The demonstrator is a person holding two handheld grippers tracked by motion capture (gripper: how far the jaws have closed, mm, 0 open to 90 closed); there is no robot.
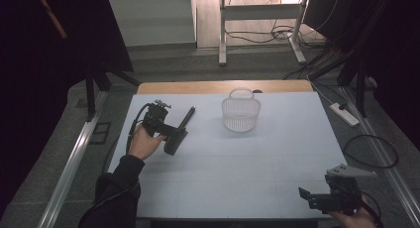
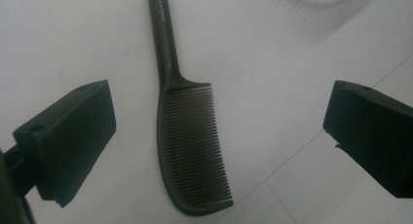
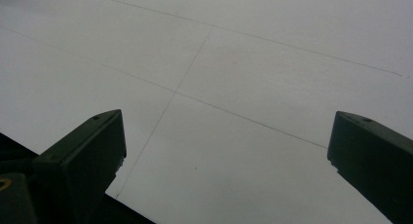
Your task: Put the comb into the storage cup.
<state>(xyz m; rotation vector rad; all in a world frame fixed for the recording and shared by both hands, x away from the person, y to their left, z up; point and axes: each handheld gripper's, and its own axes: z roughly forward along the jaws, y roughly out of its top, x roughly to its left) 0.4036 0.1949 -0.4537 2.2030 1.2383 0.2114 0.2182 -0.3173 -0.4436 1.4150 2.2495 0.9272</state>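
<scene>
You are at the reach-in step: your left gripper (image 2: 214, 136) hovers over the black comb (image 2: 187, 136), jaws wide apart on either side of it, nothing touching yet. The comb lies flat towards the desk's far left corner, handle pointing away, teeth fine and close-set. Next you likely need to lower and close across its toothed part. Your right gripper (image 1: 322, 196) waits open near the right corner.
</scene>
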